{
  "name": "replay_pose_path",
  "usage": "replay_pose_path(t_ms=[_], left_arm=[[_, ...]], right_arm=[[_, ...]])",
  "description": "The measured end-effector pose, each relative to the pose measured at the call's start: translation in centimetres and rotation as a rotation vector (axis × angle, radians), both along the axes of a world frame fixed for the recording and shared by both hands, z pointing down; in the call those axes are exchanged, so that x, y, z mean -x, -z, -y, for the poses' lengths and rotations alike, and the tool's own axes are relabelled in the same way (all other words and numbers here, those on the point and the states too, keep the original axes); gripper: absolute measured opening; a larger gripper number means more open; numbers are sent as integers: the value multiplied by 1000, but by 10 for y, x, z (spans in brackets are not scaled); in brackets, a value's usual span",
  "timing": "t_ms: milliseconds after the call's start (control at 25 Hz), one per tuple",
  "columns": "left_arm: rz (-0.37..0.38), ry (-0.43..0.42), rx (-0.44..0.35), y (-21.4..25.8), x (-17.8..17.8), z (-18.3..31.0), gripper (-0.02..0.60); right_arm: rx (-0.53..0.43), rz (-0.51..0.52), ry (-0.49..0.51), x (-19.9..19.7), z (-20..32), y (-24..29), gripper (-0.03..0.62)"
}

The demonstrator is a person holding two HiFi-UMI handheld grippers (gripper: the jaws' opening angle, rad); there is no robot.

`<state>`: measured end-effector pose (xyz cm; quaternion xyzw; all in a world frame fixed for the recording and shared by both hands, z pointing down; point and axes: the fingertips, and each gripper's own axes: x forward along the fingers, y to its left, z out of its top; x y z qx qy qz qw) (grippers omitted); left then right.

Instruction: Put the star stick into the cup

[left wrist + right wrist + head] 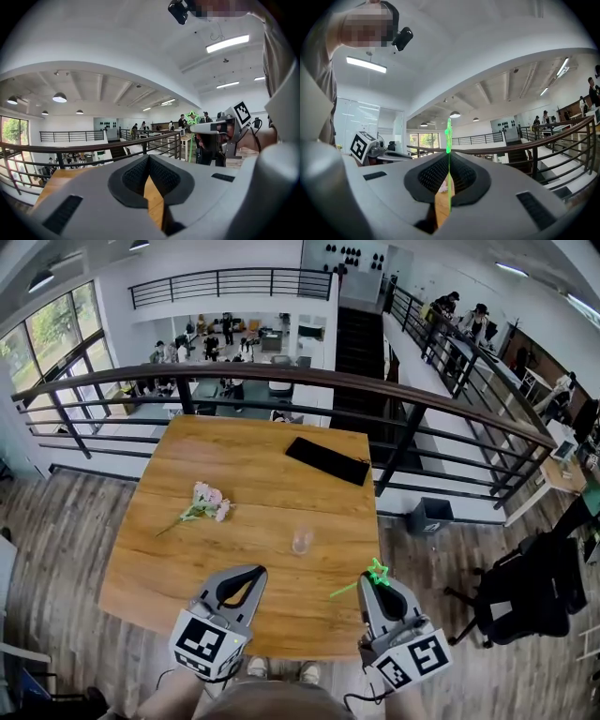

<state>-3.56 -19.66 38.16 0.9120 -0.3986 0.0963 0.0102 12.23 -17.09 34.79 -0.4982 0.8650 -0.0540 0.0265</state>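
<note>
While pinching the star stick [378, 572] in shut fingers of the right gripper [379, 583], needed swinging toward ten o'clock, stem-down over the cup [302, 540].

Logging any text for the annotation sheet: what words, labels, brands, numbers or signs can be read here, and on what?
No words, brands or numbers can be read.
Left gripper cube marker: black-and-white square pattern, not text.
Right gripper cube marker: the same.
Black flat item: no print visible.
</note>
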Motion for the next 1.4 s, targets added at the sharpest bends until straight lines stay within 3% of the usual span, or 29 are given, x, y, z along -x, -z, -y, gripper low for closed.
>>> replay_pose_path(t_ms=[200,560,880,1040,1400], left_arm=[[25,6,-51,13,-9,29,15],[65,39,-117,26,-13,95,15],[110,19,-88,-9,-18,126,15],[138,1,-29,-44,-17,132,15],[118,4,125,-108,-7,132,15]], right_arm=[[-95,-62,-19,-7,39,23,32],[-199,-48,-23,8,120,46,32],[-77,-42,-10,30,172,-28,32],[-8,-62,-21,40,186,-75,32],[88,-53,-31,50,202,-161,32]])
